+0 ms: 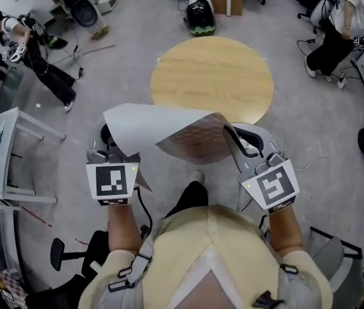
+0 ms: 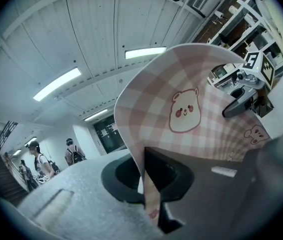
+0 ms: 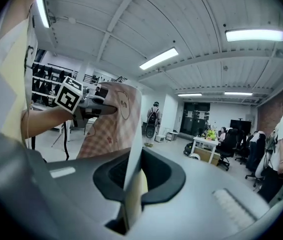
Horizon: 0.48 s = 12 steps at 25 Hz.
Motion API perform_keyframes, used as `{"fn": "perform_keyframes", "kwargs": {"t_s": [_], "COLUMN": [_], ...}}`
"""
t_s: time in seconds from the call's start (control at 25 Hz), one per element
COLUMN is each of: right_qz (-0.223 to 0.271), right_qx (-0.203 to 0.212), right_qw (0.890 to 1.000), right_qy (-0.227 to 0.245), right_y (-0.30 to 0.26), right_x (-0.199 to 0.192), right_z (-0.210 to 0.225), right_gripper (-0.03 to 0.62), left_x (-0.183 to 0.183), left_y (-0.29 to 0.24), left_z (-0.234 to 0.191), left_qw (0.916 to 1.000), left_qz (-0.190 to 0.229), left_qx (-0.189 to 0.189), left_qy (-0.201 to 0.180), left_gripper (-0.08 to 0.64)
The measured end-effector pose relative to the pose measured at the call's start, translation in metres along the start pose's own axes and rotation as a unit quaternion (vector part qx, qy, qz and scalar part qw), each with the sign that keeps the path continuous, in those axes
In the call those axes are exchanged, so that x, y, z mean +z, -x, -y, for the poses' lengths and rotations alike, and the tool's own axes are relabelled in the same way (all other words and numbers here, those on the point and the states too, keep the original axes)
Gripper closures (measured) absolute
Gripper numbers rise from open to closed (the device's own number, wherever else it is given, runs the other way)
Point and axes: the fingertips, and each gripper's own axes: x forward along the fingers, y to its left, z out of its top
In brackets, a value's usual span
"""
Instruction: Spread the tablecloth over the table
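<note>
The tablecloth (image 1: 163,131), white on its back and pink-checked with bear prints on its face, hangs stretched between my two grippers in front of my chest. My left gripper (image 1: 113,148) is shut on its left edge, and the cloth (image 2: 181,119) rises from the jaws in the left gripper view. My right gripper (image 1: 246,148) is shut on the right edge, with the cloth (image 3: 112,119) pinched upright between its jaws. The round wooden table (image 1: 211,79) stands bare just beyond the cloth.
A person (image 1: 37,56) works at the far left and another (image 1: 339,24) sits at the far right. A white side table (image 1: 8,150) stands to my left. Chairs (image 1: 200,15) and cables lie on the grey floor around the round table.
</note>
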Motion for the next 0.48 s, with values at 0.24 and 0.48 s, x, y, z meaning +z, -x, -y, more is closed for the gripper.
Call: {"fn": "perform_keyframes", "kwargs": {"t_s": [0.24,0.48], "right_qz": [-0.01,-0.036], "right_qx": [-0.041,-0.088], "right_qw": [0.999,0.995], "right_qy": [-0.01,-0.005], "right_y": [-0.028,-0.071], "right_x": [0.01,0.009], "right_z": [0.042,0.077], "right_gripper": [0.583,0.583], "left_x": [0.008,-0.005], "left_y": [-0.063,-0.132], "left_z": [-0.012,-0.028], "left_qw": [0.9982,0.9949], "left_qz": [0.034,0.05], "left_qx": [-0.047,-0.082], "left_qy": [0.014,0.03], "left_gripper": [0.554,0.554]}}
